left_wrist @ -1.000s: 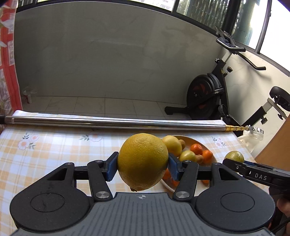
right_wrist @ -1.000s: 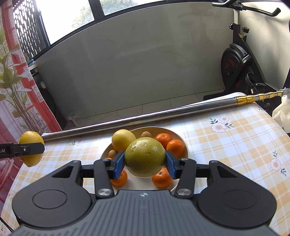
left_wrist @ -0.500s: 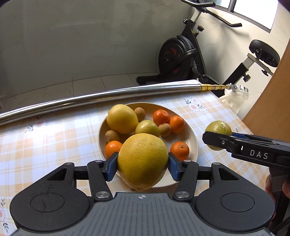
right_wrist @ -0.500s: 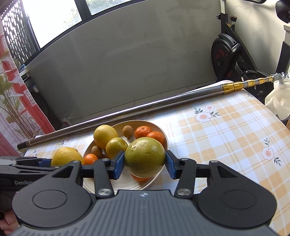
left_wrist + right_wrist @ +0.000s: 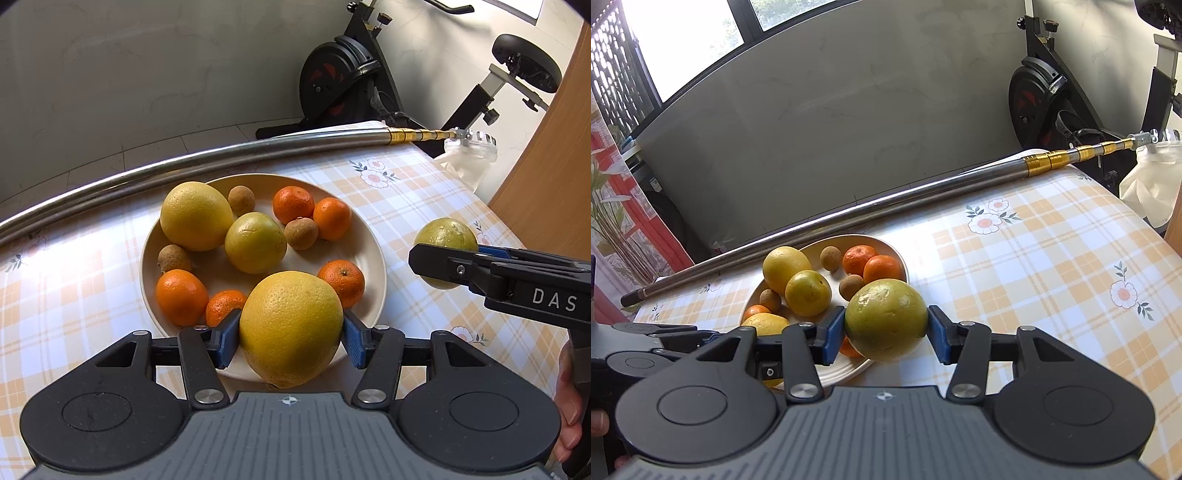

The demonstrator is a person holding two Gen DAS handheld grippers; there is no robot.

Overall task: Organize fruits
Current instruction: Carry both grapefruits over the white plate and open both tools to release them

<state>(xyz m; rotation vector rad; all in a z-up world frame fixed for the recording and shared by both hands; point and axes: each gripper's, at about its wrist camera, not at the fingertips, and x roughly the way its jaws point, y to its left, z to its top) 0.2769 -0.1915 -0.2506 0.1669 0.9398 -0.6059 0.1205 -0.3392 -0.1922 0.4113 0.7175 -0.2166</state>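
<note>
My left gripper (image 5: 290,338) is shut on a large yellow citrus fruit (image 5: 291,326), held over the near rim of a cream plate (image 5: 373,254). The plate carries a big yellow fruit (image 5: 195,216), a yellow-green fruit (image 5: 255,242), several tangerines and several small brown fruits. My right gripper (image 5: 885,334) is shut on a round green fruit (image 5: 885,319), hanging just right of the plate (image 5: 899,260) above the checked tablecloth. In the left wrist view that green fruit (image 5: 445,236) shows beyond the right gripper's black finger. In the right wrist view the left gripper's fruit (image 5: 764,325) peeks out at lower left.
A long steel pole (image 5: 207,162) with a gold tip lies along the table's far edge. An exercise bike (image 5: 347,74) stands behind on the tiled floor. A white plastic bag (image 5: 1152,184) hangs at the right corner, beside a wooden panel (image 5: 554,177).
My left gripper has swung right and down with its yellow fruit, arriving over the plate's near rim. The right gripper has drifted slightly right of the plate with the green fruit.
</note>
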